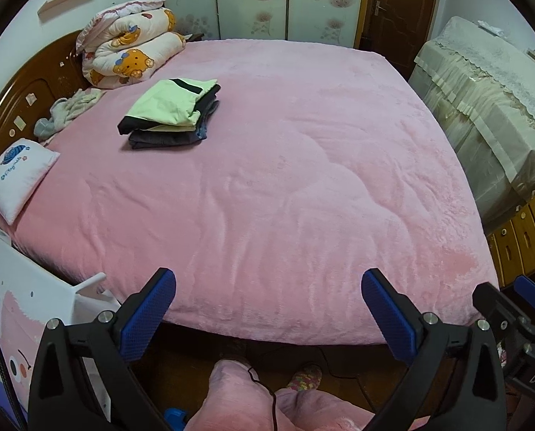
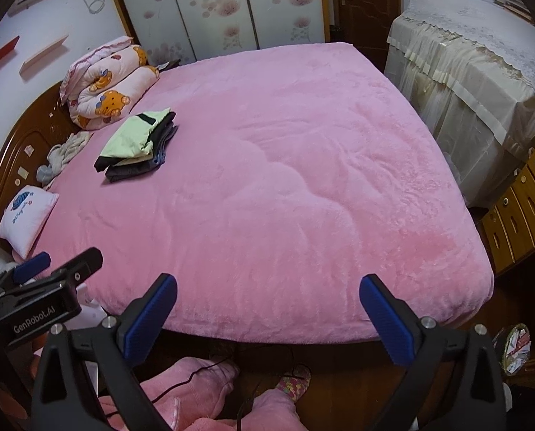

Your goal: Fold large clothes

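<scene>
A stack of folded clothes point(image 1: 170, 113), pale green and black on top with dark grey beneath, lies on the pink bed point(image 1: 285, 179) toward the headboard. It also shows in the right wrist view point(image 2: 138, 145) on the bed point(image 2: 285, 179). My left gripper point(image 1: 269, 309) is open and empty, held over the bed's near edge. My right gripper point(image 2: 267, 310) is open and empty at the same edge. Each gripper shows beside the other: the right gripper point(image 1: 511, 309), the left gripper point(image 2: 45, 280).
A rolled bear-print quilt point(image 1: 131, 50), crumpled grey clothes point(image 1: 66, 111) and a small white pillow point(image 1: 18, 176) lie by the wooden headboard point(image 1: 27, 89). A lace-covered table point(image 1: 483, 107) and wooden drawers point(image 1: 526, 233) stand right. My pink-clad legs point(image 1: 238, 395) and a cable are below.
</scene>
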Available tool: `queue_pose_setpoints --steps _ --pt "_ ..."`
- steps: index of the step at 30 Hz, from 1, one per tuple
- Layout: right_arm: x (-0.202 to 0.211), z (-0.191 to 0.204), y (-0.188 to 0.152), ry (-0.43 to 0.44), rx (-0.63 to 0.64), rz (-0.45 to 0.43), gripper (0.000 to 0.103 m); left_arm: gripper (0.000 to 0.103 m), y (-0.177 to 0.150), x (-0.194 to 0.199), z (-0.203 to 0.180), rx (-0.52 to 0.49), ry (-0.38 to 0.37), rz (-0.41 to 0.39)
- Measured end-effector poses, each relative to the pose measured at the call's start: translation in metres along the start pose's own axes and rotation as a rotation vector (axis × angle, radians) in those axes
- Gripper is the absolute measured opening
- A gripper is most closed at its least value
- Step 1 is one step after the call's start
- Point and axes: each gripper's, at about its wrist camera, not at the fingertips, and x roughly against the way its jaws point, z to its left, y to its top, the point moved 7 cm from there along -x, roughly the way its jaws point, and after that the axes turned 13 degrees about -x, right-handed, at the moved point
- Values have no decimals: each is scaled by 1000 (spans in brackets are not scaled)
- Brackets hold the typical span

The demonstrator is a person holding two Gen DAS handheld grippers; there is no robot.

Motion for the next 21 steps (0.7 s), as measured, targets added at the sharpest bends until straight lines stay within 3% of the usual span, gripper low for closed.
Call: queue_pose_setpoints --steps 7,21 --pt "7 -5 13 3 -6 -53 103 102 6 -3 -9 -26 -12 -7" --pt "1 -2 16 9 33 -37 103 102 17 -3 -31 -111 -39 -32"
